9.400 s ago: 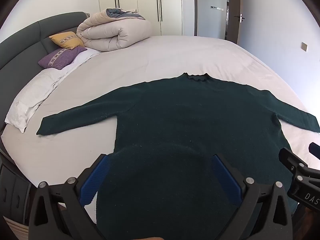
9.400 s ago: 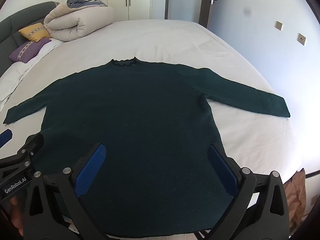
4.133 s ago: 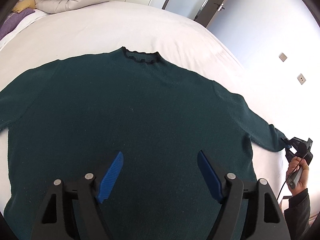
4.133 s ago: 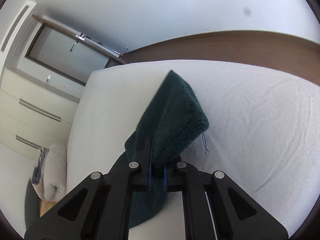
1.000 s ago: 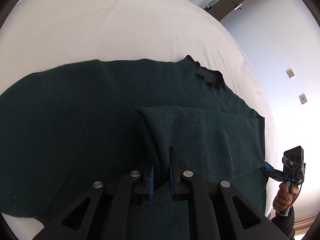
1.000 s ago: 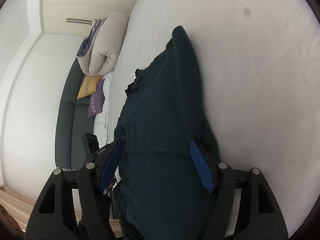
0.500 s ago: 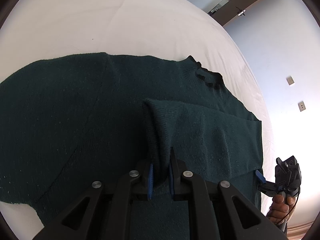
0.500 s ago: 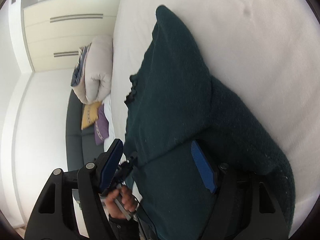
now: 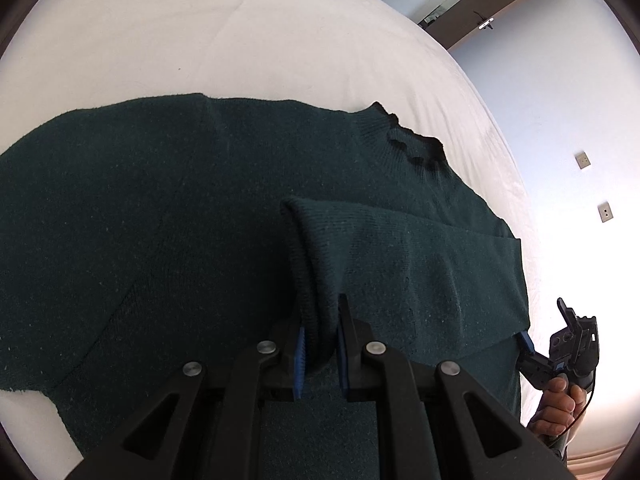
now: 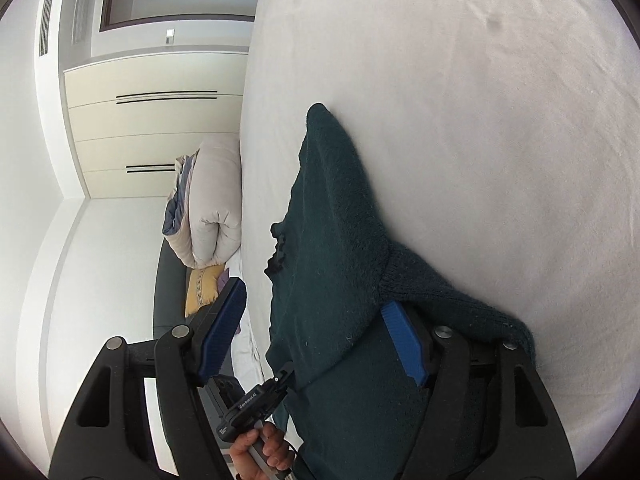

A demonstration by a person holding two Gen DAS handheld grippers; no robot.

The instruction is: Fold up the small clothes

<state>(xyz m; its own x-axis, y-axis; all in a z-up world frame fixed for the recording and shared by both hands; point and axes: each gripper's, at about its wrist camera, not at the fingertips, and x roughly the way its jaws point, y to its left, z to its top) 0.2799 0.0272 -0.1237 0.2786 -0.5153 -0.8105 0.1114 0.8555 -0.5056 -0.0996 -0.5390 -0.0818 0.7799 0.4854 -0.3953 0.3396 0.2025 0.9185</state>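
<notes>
Garment: dark green knitted sweater (image 9: 160, 240) with a scalloped crew neck
Lie: spread flat on the white bed sheet (image 9: 200, 32)
Sleeve: one dark green sleeve (image 9: 400, 248) folded across the chest, its cuff lifted and pinched
Other sleeve: stretched out flat

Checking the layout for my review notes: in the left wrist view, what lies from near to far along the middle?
Left tongs → folded sleeve cuff → sweater body → white bed sheet.
</notes>
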